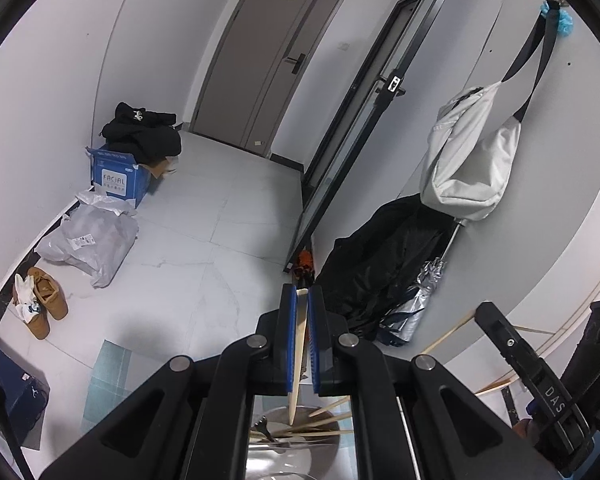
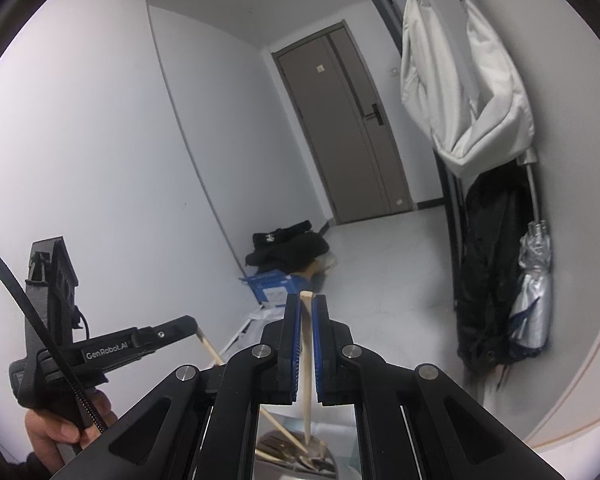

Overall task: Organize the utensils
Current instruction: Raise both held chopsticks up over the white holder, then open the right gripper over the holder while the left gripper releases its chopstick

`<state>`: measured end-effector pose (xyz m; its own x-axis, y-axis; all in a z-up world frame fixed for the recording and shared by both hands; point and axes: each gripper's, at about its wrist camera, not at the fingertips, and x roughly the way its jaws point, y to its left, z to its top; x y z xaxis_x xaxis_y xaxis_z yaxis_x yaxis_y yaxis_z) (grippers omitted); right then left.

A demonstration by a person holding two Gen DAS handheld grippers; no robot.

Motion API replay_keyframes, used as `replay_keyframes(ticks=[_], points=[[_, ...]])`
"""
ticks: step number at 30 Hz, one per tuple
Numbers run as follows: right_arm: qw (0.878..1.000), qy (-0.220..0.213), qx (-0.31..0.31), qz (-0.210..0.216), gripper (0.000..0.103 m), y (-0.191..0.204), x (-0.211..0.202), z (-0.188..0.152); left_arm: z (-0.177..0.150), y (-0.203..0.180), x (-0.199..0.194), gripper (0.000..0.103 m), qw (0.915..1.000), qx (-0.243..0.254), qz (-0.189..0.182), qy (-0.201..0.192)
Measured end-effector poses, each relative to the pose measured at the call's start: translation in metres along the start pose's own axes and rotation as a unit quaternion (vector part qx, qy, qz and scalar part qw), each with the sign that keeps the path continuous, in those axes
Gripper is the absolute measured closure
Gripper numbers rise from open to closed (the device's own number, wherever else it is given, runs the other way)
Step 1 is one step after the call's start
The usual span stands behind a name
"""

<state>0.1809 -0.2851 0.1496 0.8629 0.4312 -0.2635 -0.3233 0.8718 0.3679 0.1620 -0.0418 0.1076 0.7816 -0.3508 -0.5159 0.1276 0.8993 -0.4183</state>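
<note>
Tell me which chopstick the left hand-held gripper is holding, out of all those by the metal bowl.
The left hand-held gripper holds the upright chopstick pinched between its blue pads, tip pointing down. The other chopsticks lie loose across the metal bowl.

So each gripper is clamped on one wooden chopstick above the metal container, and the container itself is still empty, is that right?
Not quite: the metal container already holds several chopsticks, as the left wrist view shows. The left gripper and right gripper each clamp one wooden chopstick above it.
</note>
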Motion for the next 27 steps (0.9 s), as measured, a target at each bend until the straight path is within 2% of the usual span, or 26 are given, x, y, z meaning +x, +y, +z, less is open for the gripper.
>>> replay_keyframes(ticks=[6, 11, 20, 27], points=[[0.999, 0.023, -0.026, -0.005, 0.098, 0.006, 0.023, -0.018, -0.007, 0.002, 0.011, 0.101, 0.9996, 0.023, 0.013, 0.014], [0.999, 0.041, -0.033, -0.004, 0.098, 0.007, 0.032, -0.037, -0.015, 0.007, 0.018, 0.101, 0.9991, 0.023, 0.015, 0.031], [0.996, 0.060, -0.063, 0.013, 0.098, 0.017, 0.033, -0.059, -0.022, 0.002, 0.017, 0.101, 0.9981, 0.044, 0.003, 0.042], [0.992, 0.101, -0.080, 0.017, 0.098, 0.024, 0.041, -0.073, -0.026, 0.000, 0.017, 0.101, 0.9964, 0.067, -0.007, 0.051]])
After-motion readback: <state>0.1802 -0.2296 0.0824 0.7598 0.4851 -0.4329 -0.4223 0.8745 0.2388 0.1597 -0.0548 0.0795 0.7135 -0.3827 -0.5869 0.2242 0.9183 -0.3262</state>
